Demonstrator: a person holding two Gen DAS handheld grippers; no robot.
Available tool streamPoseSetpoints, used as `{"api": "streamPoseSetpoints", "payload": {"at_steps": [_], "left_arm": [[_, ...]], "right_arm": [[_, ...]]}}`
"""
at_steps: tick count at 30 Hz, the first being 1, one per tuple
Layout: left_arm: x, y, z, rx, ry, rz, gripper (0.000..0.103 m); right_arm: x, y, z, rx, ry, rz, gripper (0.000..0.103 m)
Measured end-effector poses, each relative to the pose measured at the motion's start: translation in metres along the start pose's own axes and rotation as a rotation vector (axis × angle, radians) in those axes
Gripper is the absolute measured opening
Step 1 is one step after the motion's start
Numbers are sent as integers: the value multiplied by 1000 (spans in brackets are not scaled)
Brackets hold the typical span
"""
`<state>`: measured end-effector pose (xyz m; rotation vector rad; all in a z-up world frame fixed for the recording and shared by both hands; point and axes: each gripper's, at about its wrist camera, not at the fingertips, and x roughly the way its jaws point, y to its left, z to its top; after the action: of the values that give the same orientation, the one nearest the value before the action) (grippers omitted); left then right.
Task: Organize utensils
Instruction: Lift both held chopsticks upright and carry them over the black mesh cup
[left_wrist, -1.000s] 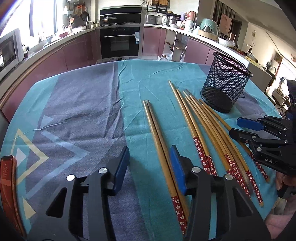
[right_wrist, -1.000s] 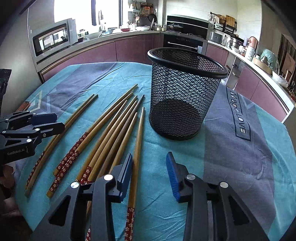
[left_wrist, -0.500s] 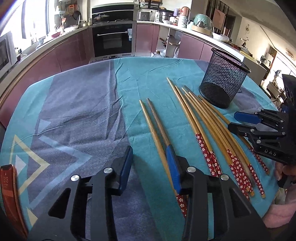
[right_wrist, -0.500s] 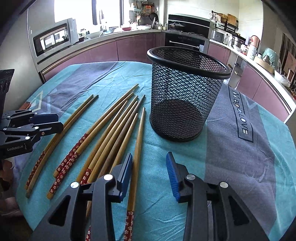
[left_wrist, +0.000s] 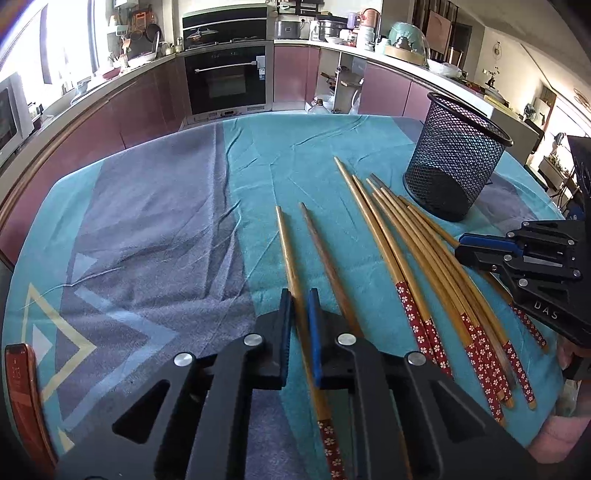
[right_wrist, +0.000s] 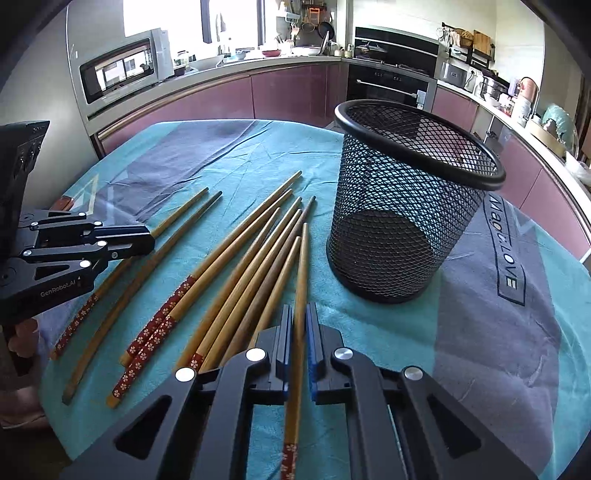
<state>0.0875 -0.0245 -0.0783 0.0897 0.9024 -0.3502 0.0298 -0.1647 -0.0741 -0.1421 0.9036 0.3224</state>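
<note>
Both fingers (left_wrist: 298, 314) newly closed, chopstick (left_wrist: 290, 254) between

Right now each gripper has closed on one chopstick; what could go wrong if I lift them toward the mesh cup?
1. The left gripper pinches its chopstick well away from the narrow tip, so the long free end may swing or slip.
2. The right gripper holds a chopstick that lies beside the pile; lifting could drag its neighbours.
3. The mesh cup is empty and may tip if a chopstick strikes its rim.

Table (left_wrist: 155, 206): teal-grey cloth, chopsticks (right_wrist: 236, 266), mesh cup (right_wrist: 402, 206).
</note>
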Motion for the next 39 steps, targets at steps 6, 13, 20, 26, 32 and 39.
{"api": "streamPoseSetpoints", "payload": {"at_steps": [6,13,20,26,32,39], "left_arm": [[-13,8,2,-41,-16,-41,8],[-56,9,20,-41,-104,-147,7],[-109,2,49,-29,-230,-281,7],[-139,-8,84,-32,-317,-357,7],[-157,-24,124,-33,-386,-399,7],[-157,-55,170,-4,-424,-400,7]], "right_arm": [[-19,-6,1,42,-49,41,5],[-65,-16,12,75,-183,110,5],[-115,-30,31,102,-347,154,5],[-143,-45,51,97,-444,158,5],[-163,-59,75,79,-496,135,5],[-174,-81,97,79,-533,84,5]]}}
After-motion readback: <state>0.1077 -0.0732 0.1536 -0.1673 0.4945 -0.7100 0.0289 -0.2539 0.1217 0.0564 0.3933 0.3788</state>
